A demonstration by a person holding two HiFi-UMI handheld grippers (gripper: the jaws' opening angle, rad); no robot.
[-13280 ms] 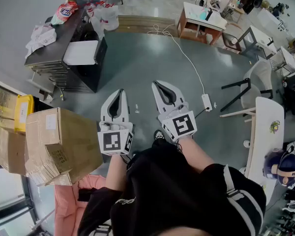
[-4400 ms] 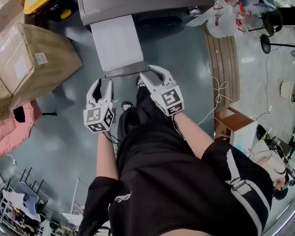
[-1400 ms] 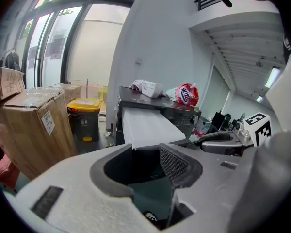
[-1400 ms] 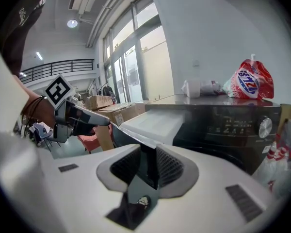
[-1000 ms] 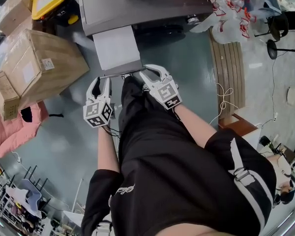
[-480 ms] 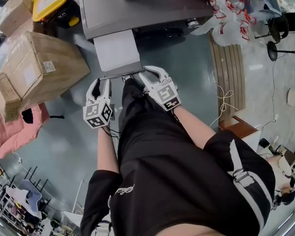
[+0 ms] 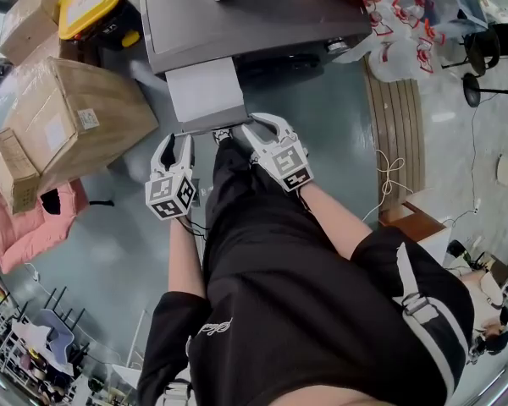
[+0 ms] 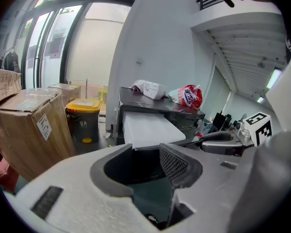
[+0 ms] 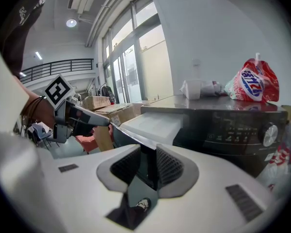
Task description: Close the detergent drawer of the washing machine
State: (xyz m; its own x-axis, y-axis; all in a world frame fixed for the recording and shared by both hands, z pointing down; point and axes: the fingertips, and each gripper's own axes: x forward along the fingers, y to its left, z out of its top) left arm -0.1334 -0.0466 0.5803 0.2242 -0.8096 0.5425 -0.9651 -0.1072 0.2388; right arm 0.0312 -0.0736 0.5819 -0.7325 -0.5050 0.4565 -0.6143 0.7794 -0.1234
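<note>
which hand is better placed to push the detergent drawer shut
Right. The right gripper has its jaws closed on the front edge of the pulled-out detergent drawer, so it can likely push straight in. The left gripper is open and empty, beside the drawer's left corner.

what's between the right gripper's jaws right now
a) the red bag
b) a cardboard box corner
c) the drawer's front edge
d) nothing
c: in the right gripper view, the right gripper has its jaws closed on the dark front edge of the pulled-out drawer.
</note>
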